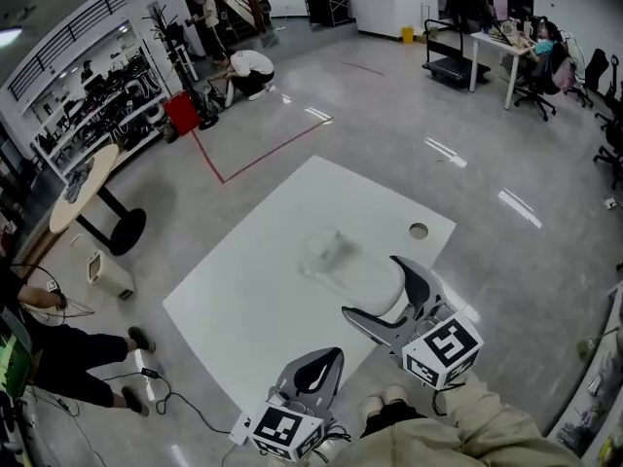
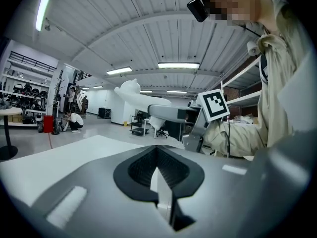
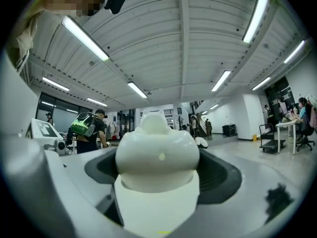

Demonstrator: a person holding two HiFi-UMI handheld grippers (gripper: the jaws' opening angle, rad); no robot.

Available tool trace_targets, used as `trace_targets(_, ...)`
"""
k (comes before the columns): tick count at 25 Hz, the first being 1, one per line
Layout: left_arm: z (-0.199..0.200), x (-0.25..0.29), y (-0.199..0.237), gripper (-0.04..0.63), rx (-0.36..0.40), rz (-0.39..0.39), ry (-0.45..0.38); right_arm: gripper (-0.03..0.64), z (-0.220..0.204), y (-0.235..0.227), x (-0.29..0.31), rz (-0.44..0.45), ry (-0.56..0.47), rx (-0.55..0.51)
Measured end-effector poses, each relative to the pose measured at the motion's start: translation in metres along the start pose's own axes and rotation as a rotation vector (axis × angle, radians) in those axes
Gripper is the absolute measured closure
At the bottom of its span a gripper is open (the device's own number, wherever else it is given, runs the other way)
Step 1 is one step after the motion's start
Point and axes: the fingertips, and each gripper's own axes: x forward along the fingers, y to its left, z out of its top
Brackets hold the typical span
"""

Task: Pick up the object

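Head view, white table (image 1: 255,295), grey floor (image 1: 389,129), L hand-held gripper (image 1: 327,358) closed, R (image 1: 373,287) holding object (image 3: 157,155)

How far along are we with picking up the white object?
Done: the right gripper is shut on the white object. In hand: the left gripper view shows it held, seemingly clear of the white table. The left gripper is shut and empty. Left: little, perhaps only lifting higher.

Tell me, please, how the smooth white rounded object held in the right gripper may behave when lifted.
The smooth white rounded object shows no denting between the jaws of the right gripper, so it is probably stiff. Its glossy, curved surface could slip in the grip if the hold is loose.
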Motion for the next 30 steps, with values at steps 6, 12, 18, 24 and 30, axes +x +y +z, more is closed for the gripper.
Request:
trace_targets(6, 0.002, -0.017, -0.033, 0.589, 0.032, -0.011, -0.014, 0.147, 0.022, 0.024, -0.044, 0.006, -0.043, -0.023)
trace_targets(12, 0.012, -0.034, -0.075, 0.589, 0.051, 0.003, -0.017, 0.147, 0.047, 0.039, -0.09, 0.005, -0.074, -0.016)
trace_targets(18, -0.002, -0.056, -0.126, 0.589, 0.049, 0.032, -0.018, 0.147, 0.057, 0.061, -0.152, 0.04, -0.124, 0.0)
trace_targets(24, -0.015, -0.082, -0.178, 0.589, 0.044, 0.05, 0.003, 0.147, 0.059, 0.082, -0.205, 0.059, -0.142, 0.019)
trace_targets(30, -0.016, -0.101, -0.205, 0.589, 0.054, 0.057, 0.024, 0.147, 0.065, 0.1, -0.23, 0.077, -0.158, 0.039)
